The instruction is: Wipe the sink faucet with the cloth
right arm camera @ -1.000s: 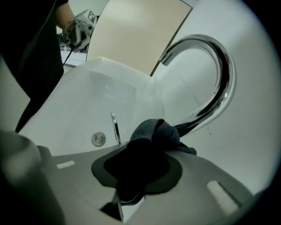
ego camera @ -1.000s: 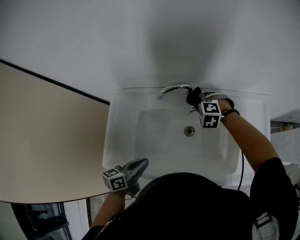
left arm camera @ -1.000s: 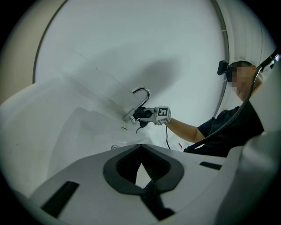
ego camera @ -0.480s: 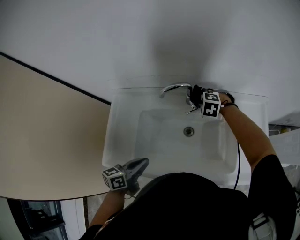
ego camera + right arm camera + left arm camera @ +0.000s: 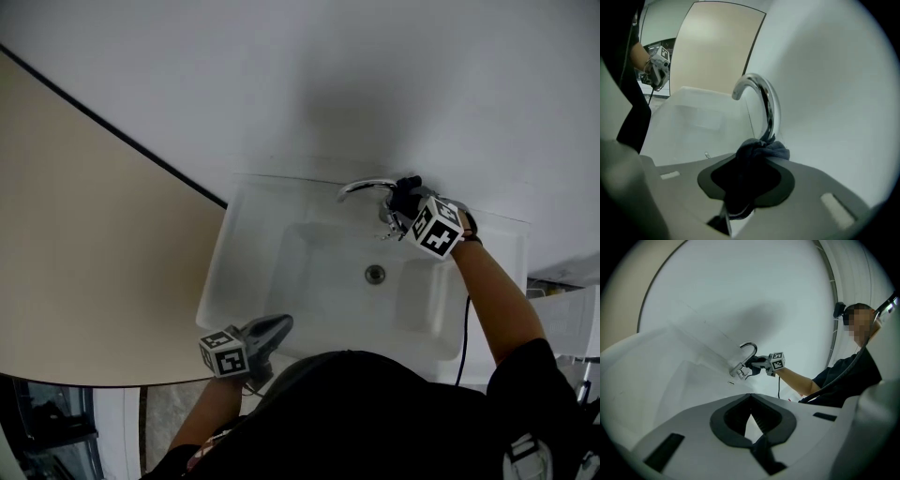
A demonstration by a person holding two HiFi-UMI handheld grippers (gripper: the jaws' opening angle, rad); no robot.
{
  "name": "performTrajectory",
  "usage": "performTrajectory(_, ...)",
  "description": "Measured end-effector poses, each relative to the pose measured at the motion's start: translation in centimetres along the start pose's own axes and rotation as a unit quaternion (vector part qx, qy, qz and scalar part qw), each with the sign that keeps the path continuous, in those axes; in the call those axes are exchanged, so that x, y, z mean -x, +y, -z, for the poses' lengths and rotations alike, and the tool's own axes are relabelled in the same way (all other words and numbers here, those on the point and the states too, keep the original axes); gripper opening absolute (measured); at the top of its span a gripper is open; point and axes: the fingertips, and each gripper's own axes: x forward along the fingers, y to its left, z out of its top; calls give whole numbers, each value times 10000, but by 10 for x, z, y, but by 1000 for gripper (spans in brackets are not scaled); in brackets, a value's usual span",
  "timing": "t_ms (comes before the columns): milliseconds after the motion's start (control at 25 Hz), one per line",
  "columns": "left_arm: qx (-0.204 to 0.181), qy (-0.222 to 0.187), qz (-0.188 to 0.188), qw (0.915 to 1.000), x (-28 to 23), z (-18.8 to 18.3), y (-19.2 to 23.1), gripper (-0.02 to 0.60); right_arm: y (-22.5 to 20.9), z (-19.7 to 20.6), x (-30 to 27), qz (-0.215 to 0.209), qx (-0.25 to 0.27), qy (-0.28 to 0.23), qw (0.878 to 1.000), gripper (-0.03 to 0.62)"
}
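Head view — one faucet (image 5: 362,186), one cloth (image 5: 408,190), left claw (image 5: 279,325), right claw (image 5: 401,210)

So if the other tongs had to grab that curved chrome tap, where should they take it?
Probably the upper arch of the curved chrome tap, coming from the white basin side. It's a slim round tube, easy to straddle crosswise there. The wall sits close behind, and the dark bunched cloth sits against its lower stem.
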Motion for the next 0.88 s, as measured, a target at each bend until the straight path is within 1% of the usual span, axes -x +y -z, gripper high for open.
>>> performTrajectory(80, 12, -34, 52, 10000, -1, -4, 2, 0, 2, -13, 8, -37, 37, -80, 10000, 83)
performTrajectory(160, -7, -63, 96, 9999, -5, -7, 3, 0, 3, -17, 12, -58, 45, -139, 9999, 83)
performTrajectory(240, -158, -44, 100, 9998, -11, -14, 5, 0, 4, -25, 19, -70, -108, -444, 9989, 83)
performTrajectory(320, -449, -4, 87, 9990, -21, -32, 9, 0, 3, -39, 33, -38, -361, -868, 9956, 83)
performTrajectory(440, -983, 22, 133, 9951, -46, -69, 9, 0, 5, -45, 50, 76, -758, -1212, 9897, 82)
performTrajectory(480, -1145, 18, 167, 9933, -56, -81, 8, 0, 9, -43, 55, 57, -983, -1312, 9865, 82)
performTrajectory(520, -1291, 11, 201, 9914, -66, -93, 6, 0, 14, -40, 60, -18, -1309, -1455, 9807, 83)
performTrajectory(560, -1416, 4, 230, 9897, -77, -104, 4, 0, 20, -37, 65, -153, -1740, -1651, 9707, 83)
performTrajectory(600, -1516, -3, 254, 9881, -86, -113, 1, 0, 27, -36, 69, -336, -2235, -1880, 9558, 83)
performTrajectory(680, -1642, -19, 320, 9859, -103, -126, -6, 0, 38, -38, 70, -734, -3155, -2254, 9189, 82)
performTrajectory(720, -1678, -23, 366, 9851, -111, -129, -11, 0, 42, -40, 66, -881, -3490, -2338, 9032, 83)
performTrajectory(760, -1707, -20, 408, 9845, -118, -131, -16, 0, 43, -43, 61, -965, -3737, -2358, 8919, 83)
performTrajectory(800, -1732, -10, 440, 9839, -123, -130, -20, 0, 42, -47, 54, -993, -3924, -2339, 8840, 82)
performTrajectory(880, -1754, 14, 470, 9834, -128, -127, -27, 0, 35, -57, 37, -965, -4233, -2274, 8717, 82)
